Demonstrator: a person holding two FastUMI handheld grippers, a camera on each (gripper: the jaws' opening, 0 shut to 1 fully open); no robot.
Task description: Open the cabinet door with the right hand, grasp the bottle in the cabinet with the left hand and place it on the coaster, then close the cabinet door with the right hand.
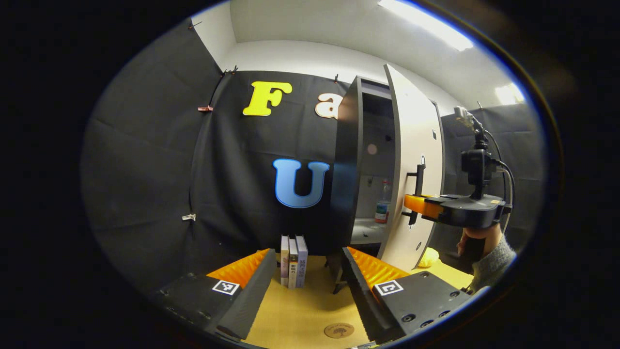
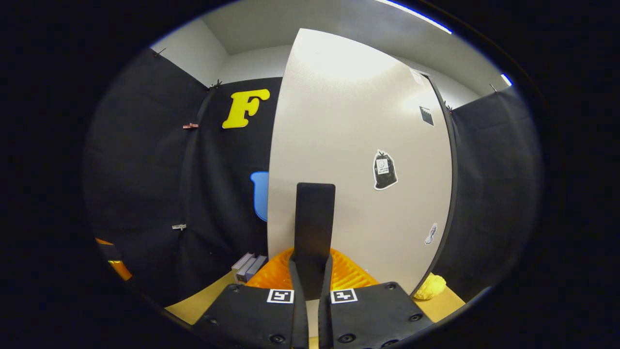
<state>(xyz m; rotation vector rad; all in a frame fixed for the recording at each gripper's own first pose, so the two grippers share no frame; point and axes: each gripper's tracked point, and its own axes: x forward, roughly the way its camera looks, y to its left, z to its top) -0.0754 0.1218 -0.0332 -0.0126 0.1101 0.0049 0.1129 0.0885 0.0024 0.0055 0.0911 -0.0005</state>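
We see the cabinet door [image 1: 411, 160] swung open, and the right gripper [image 2: 312, 264] has its jaws closed on the door's dark handle [image 2: 315, 218] — both fingers press its sides. Inside the cabinet [image 1: 351, 160], the bottle [image 1: 382, 203] stands upright on the lower shelf, just behind the door's edge. The left gripper [image 1: 305, 271] hovers over the counter [image 1: 300, 310] in front of the cabinet, jaws spread wide and holding nothing, with the round coaster [image 1: 339, 330] between its fingers and three books [image 1: 293, 261] beyond.

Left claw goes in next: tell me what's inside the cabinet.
Inside the cabinet, a bottle stands upright on a pale shelf. The half-open door covers the interior's right part, so anything there is hidden.
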